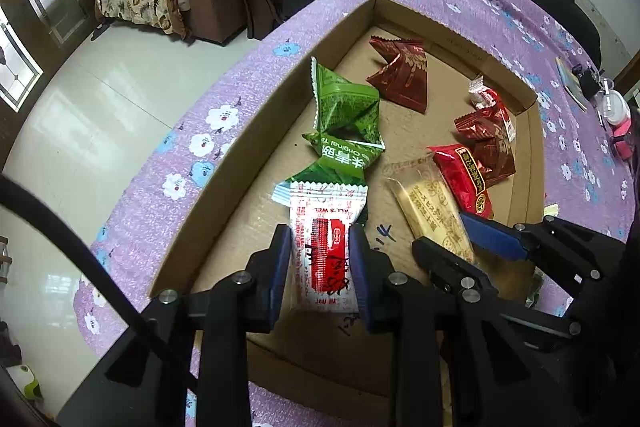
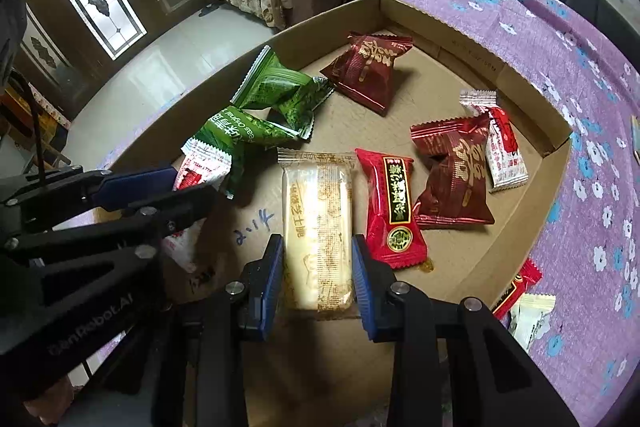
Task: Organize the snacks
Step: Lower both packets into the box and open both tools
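Inside the shallow cardboard tray [image 2: 472, 39] on the purple floral cloth [image 2: 560, 39], both grippers are at work. The left gripper [image 1: 320, 259] has its fingers clenched on a white-and-red snack packet [image 1: 324, 251]; the right gripper [image 2: 318, 267] has its fingers closed against the sides of a pale gold biscuit packet [image 2: 318, 223]. Green packets [image 2: 272, 87], dark red ones [image 2: 372, 67] and a bright red packet [image 2: 394, 207] already lie in the tray, loosely grouped by colour. Two more packets [image 2: 524, 303] sit outside its near corner, so sorting seems well along but unfinished.
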Motion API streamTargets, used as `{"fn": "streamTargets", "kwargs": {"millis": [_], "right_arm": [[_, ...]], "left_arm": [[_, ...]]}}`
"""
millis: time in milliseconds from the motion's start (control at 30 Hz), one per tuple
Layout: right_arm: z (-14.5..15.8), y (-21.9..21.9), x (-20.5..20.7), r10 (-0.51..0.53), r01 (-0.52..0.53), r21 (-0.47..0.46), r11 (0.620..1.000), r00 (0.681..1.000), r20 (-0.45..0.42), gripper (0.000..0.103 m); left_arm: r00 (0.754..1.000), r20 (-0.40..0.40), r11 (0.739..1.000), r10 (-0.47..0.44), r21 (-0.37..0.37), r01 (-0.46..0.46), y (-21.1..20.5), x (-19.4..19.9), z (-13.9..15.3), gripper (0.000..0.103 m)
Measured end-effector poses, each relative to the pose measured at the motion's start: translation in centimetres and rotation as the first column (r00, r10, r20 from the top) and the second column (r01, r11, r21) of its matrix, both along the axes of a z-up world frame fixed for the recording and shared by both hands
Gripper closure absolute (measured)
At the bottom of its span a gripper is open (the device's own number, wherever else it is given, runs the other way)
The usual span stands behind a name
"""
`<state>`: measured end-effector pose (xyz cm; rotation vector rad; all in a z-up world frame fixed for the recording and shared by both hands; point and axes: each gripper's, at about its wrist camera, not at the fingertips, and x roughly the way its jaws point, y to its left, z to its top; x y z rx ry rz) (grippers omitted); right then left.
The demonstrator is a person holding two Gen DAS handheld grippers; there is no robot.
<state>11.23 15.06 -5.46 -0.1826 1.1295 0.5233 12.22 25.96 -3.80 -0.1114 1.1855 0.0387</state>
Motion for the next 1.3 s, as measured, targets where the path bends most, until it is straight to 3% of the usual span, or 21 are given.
{"fn": "streamTargets", "kwargs": {"millis": [233,600,1067,1300], "right_arm": [[0.0,0.2,-0.3,0.006,-0.006,-0.022,1.0,1.0,0.01,0.07],[0.0,-0.1,0.0,0.001,-0.001,-0.04,0.999,1.0,0.003,0.066],[1.3,-1.5,-2.4,0.051,-0.045,-0.095,0.994,0.997,0.056,0.065],[2.6,-4.1,-3.9,0.033,-0.03,-0.046,0.998,0.998,0.056,0.065]], "left_arm": [[1.0,-0.019,1.0,0.007,-0.006,-0.007,0.0,0.3,-0.5,0.067],[0.999,-0.018,0.999,0.027,0.045,-0.026,-0.4,0.0,-0.3,0.034],[0.999,0.015,0.996,0.038,0.083,-0.039,-1.7,-2.0,0.9,0.028],[0.998,0.052,0.995,0.039,0.093,-0.044,-3.0,-3.9,2.0,0.027]]}}
